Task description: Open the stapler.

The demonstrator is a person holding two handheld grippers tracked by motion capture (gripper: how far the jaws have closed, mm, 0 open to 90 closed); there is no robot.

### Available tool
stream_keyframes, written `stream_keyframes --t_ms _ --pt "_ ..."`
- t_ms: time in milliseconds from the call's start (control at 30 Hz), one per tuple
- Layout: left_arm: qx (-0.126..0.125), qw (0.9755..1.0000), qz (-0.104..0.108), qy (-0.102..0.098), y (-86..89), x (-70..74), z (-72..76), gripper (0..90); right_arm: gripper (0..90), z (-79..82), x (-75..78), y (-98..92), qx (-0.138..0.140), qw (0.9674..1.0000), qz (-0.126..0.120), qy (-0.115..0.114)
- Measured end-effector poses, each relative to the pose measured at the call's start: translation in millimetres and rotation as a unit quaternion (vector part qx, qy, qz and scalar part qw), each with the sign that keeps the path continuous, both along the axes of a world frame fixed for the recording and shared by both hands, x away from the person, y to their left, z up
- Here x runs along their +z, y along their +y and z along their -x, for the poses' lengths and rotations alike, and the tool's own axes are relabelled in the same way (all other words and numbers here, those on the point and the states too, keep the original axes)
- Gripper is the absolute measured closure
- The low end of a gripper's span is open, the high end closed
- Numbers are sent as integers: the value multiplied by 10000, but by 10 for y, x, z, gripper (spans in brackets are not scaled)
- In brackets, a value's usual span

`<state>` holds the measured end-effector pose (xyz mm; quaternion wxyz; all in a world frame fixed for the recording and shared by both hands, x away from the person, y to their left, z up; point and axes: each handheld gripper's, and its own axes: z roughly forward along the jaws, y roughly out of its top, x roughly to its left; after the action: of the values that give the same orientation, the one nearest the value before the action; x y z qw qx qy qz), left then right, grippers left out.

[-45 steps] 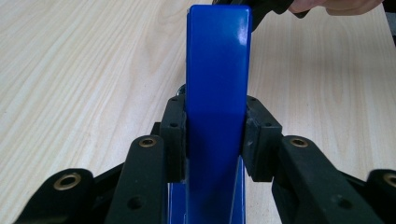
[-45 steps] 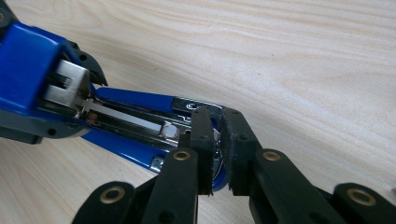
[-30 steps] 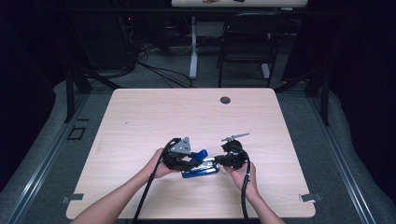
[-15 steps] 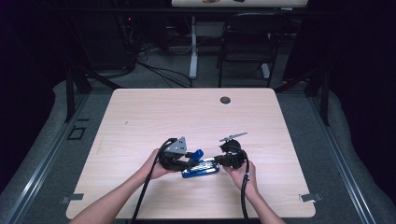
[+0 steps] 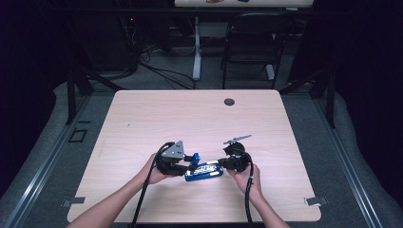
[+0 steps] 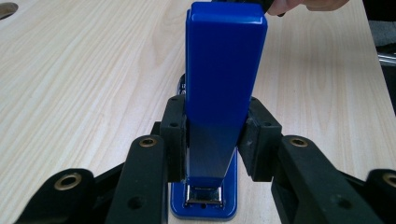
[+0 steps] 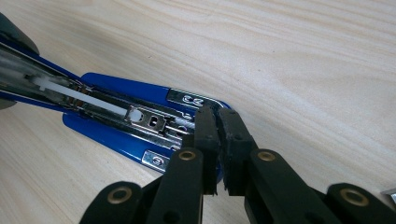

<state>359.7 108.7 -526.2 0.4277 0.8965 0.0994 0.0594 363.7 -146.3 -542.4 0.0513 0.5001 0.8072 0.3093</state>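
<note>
Stapler (image 6: 224, 93) lid clamped btwn left gripper (image 6: 212, 140) fingers (image 6: 173, 135).

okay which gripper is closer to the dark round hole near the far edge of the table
Right. The right gripper sits nearly straight below the hole in the high view, at the blue stapler. The left gripper is at the stapler's other end, farther off to the left.

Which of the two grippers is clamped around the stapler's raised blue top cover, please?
The left gripper: its pads squeeze the blue cover, whereas the right gripper is pinched nearly shut at the stapler's open metal magazine.
</note>
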Motion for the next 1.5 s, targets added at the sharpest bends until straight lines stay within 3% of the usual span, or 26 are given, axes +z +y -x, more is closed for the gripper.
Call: stream_keyframes --t_ms 367,600,667,767,833,933,1033,1200,1267,1500 --pt "-43 9999 100 30 140 -20 8 667 875 5 3 12 -6 10000 34 -21" --pt "-43 9997 196 101 128 -33 -21 667 873 -1 6 25 -34 10000 33 -29" --pt "-61 9998 173 90 119 -27 -27 668 871 -5 21 24 15 10000 87 -45" --pt "-68 9998 147 65 101 -19 -28 667 894 8 121 11 11 9998 -63 -195" --pt "-80 9999 118 39 83 -15 -27 667 895 29 196 28 67 9993 -83 -368" --pt "-87 9999 115 27 61 -16 -33 667 896 82 305 78 281 9975 -310 -574" --pt "-99 9999 81 38 45 -11 -38 667 898 152 441 164 650 9935 -626 -694" --pt "-91 10000 -2 -1 5 4 -29 666 900 259 553 326 1001 9878 -709 -957" --pt "-104 9999 -25 15 10 7 -40 666 900 270 562 360 1010 9874 -635 -1037" --pt "-96 9999 -109 22 -31 27 -53 658 900 249 539 338 913 9892 -697 -909"
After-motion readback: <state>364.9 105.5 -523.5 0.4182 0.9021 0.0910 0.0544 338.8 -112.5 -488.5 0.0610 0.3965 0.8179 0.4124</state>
